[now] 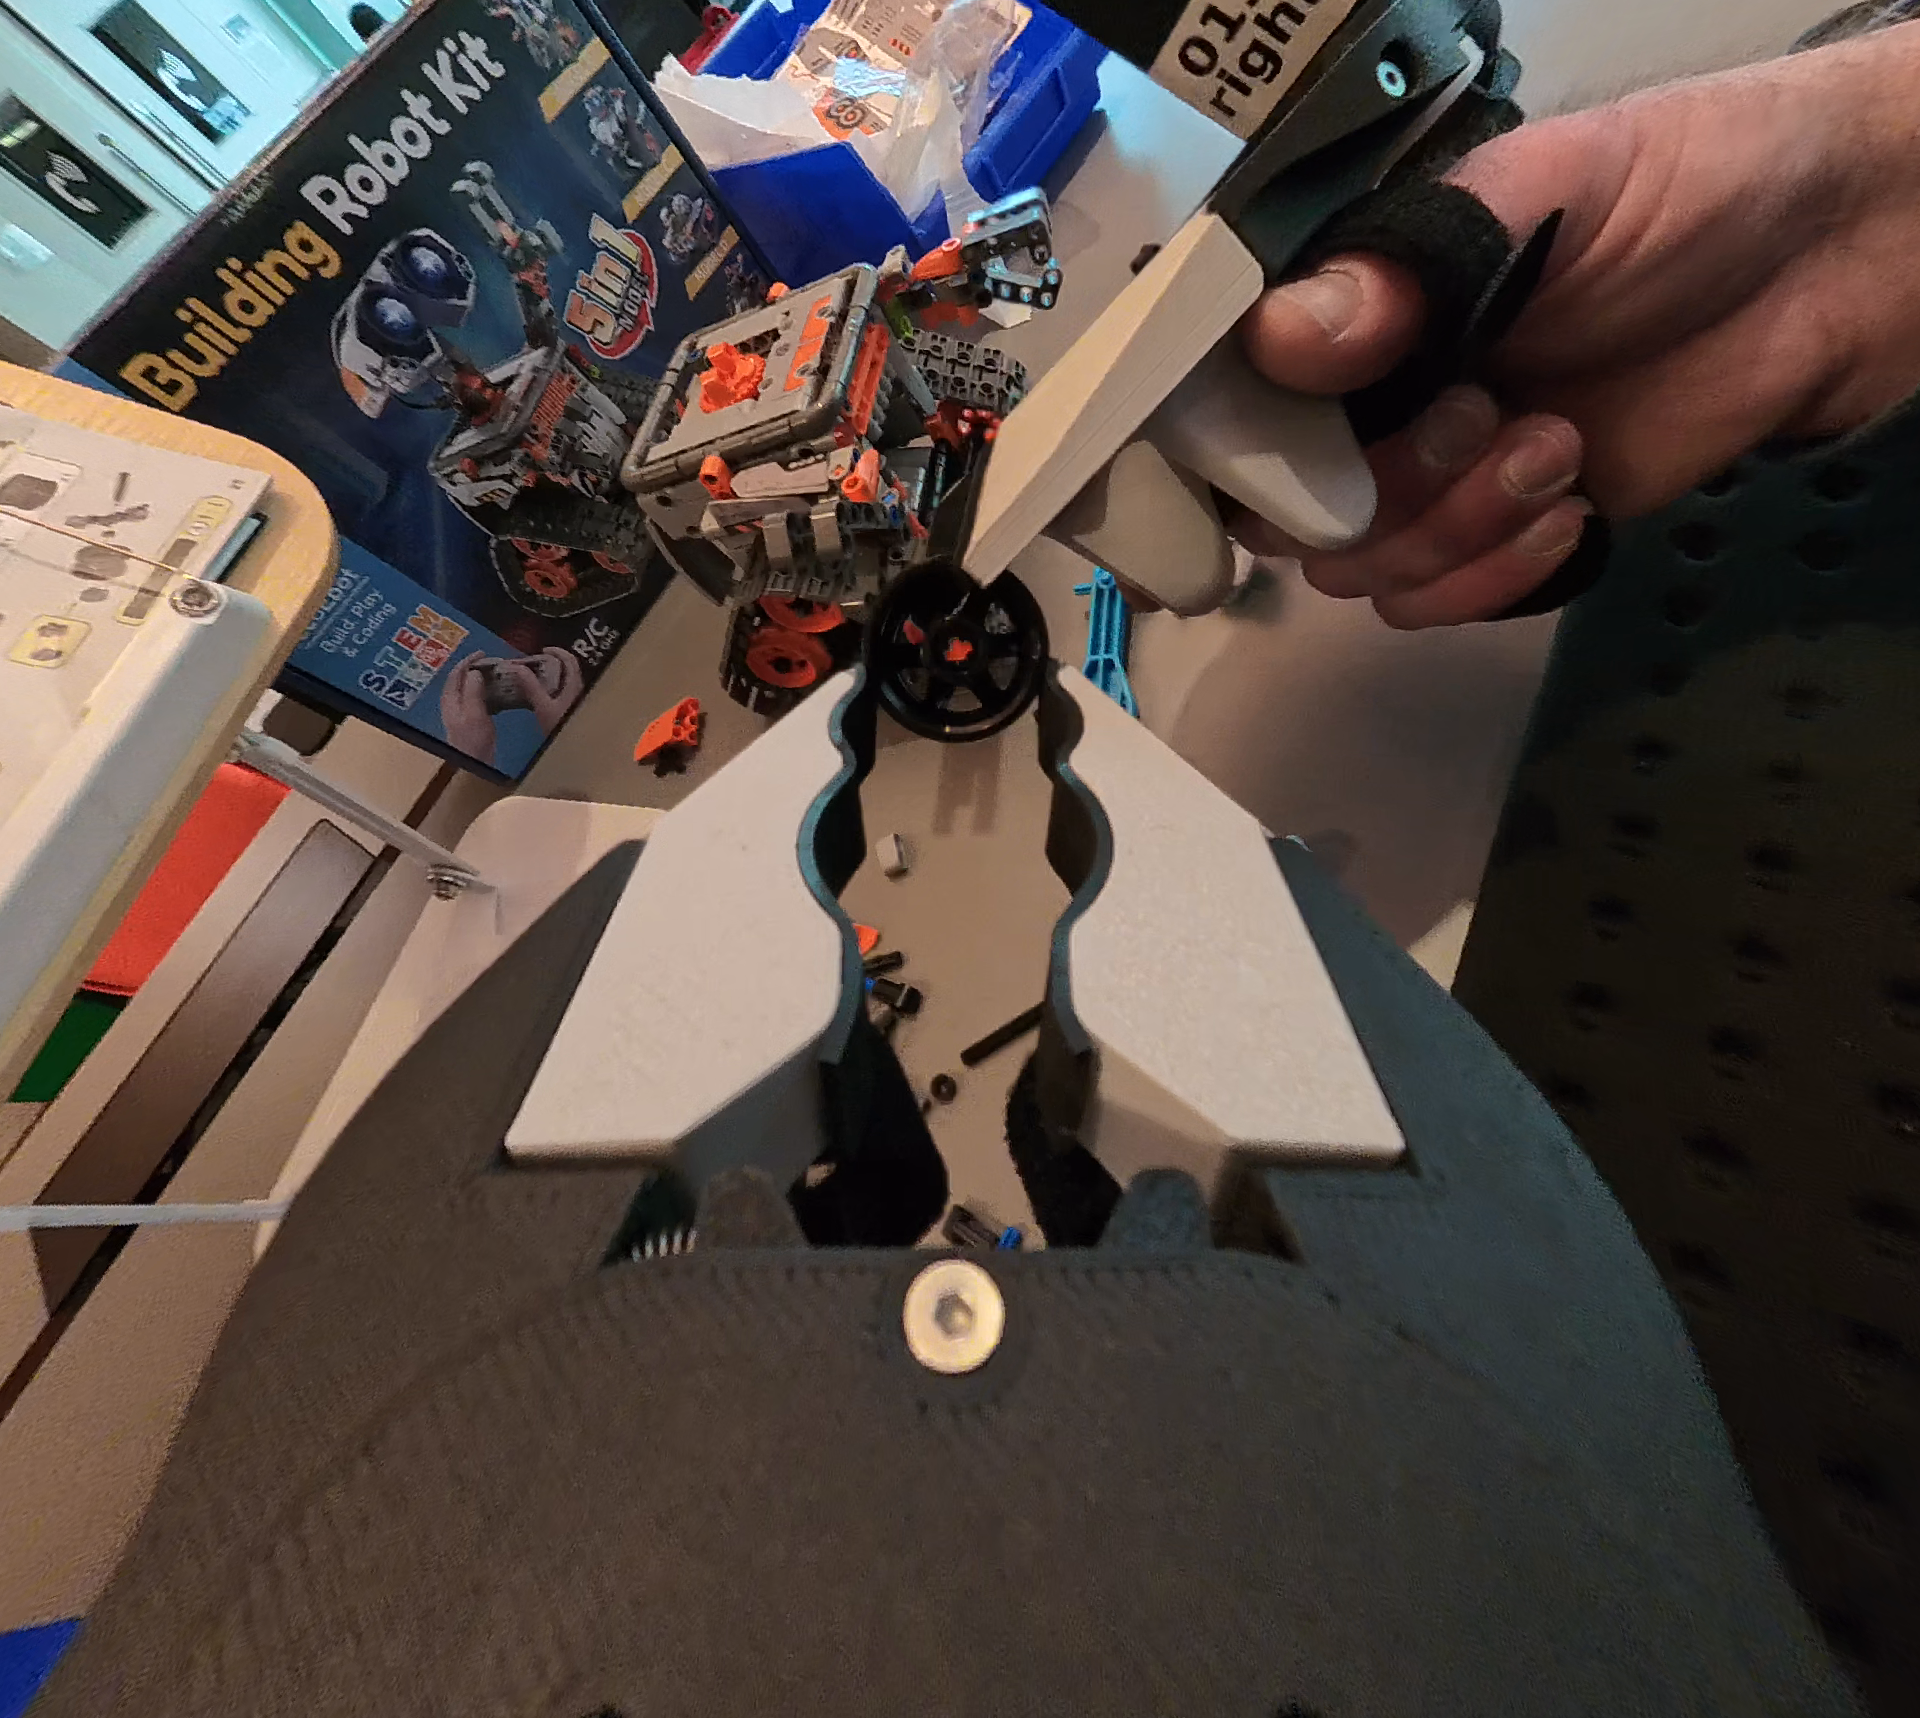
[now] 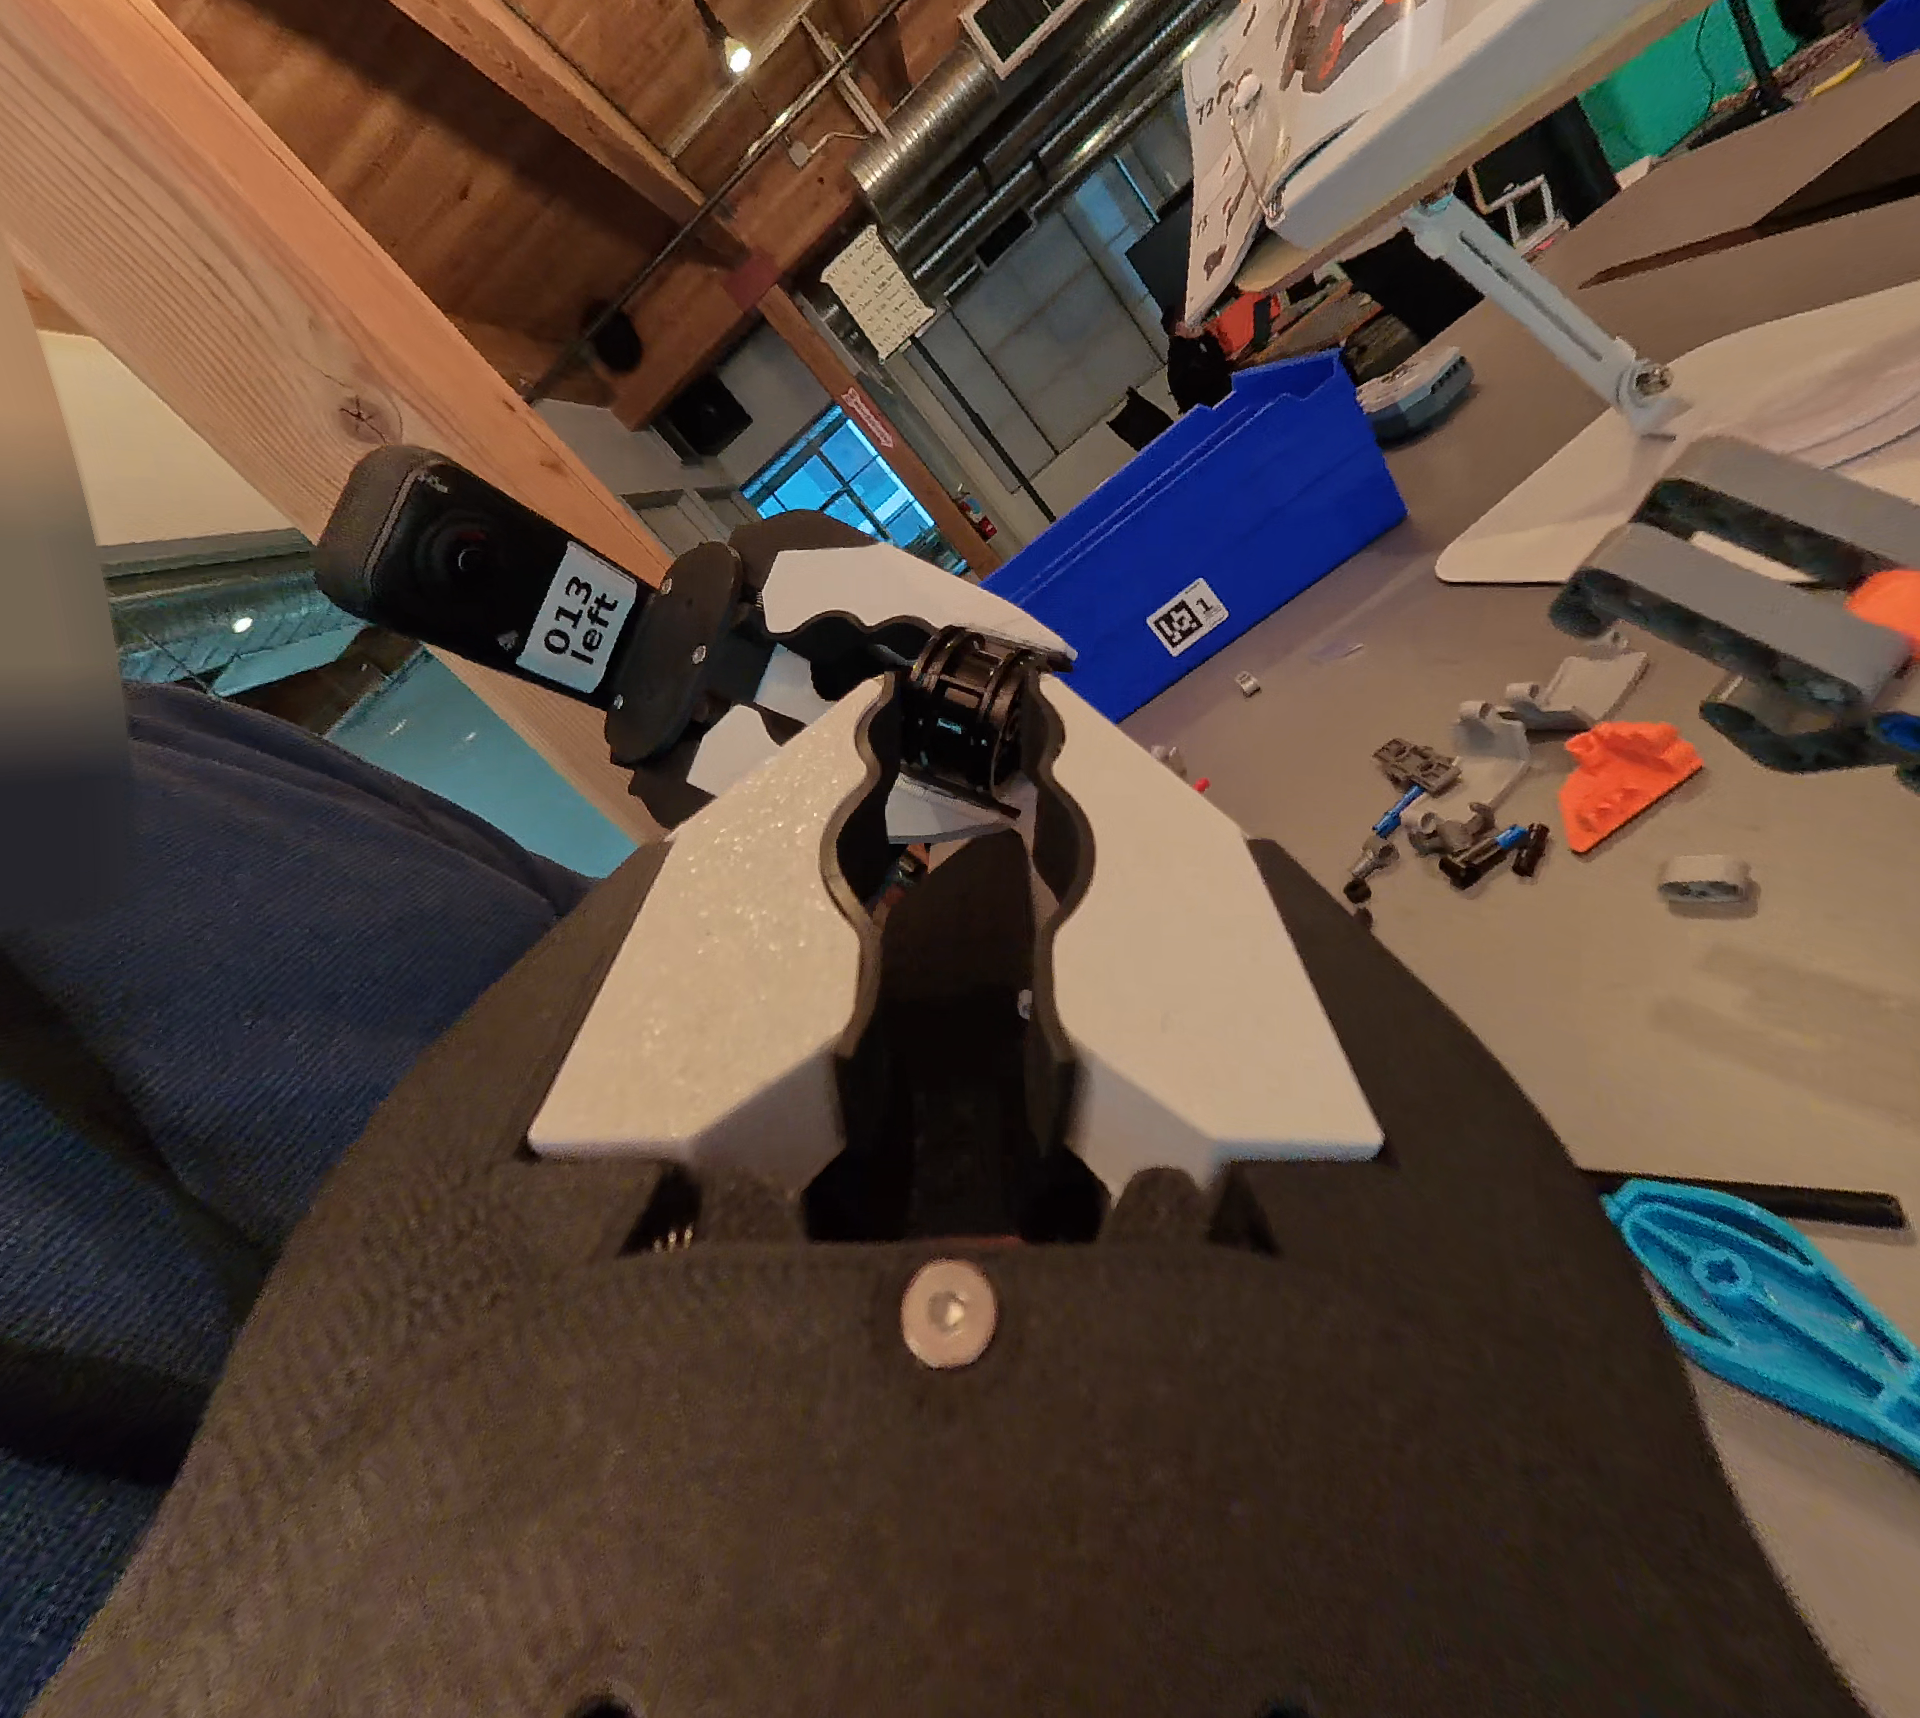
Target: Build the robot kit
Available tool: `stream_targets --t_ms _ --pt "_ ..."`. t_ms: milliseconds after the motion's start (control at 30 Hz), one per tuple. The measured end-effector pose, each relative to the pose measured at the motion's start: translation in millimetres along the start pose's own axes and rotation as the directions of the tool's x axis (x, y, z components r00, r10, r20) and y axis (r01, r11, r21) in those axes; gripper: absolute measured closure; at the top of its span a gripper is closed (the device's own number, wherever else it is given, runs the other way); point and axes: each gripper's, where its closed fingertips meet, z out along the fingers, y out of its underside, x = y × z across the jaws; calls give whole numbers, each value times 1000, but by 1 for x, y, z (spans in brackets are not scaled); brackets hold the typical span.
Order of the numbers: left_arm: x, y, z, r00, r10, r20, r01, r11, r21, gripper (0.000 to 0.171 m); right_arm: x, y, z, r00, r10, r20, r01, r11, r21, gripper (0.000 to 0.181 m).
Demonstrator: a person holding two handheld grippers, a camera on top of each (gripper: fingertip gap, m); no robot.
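left wrist view shows my left gripper [image 1: 956, 681] clamped on a small black wheel [image 1: 954, 658] at the very tips, held up above the grey table [image 1: 1299, 733]. my right gripper [image 1: 982, 567] comes in from the upper right, its pale fingertip touching the wheel's top rim, my hand [image 1: 1621, 338] wrapped round the grip. from the right wrist view, my right gripper [image 2: 971, 723] has its fingers closed on the same wheel [image 2: 961, 718] edge-on, meeting the left gripper [image 2: 1039, 655] tip to tip. just behind the wheel stands a grey and orange brick robot [image 1: 800, 442], with a kit box [image 1: 416, 297] to its left and a blue bin [image 1: 904, 141] farther back. loose small parts [image 2: 1455, 837] lie on the table at right.
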Motion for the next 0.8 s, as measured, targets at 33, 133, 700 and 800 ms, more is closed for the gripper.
stream_targets --t_ms 33,133,700,800 --pt "2 3 1 1000 -6 -16 5 1000 -13 143 3 3 -1 1000 -11 -15 10 1000 -21 160" --pt "16 22 9 994 -37 -100 28 996 -81 143 16 9 -11 985 -115 -128 103 990 -93 155" --pt "72 100 47 900 -246 -359 69 895 -441 142 51 10 -60 915 -263 -306 216 960 -177 164" --pt "74 100 47 895 -260 -363 80 893 -442 142 52 11 -60 918 -262 -299 216 960 -178 163"
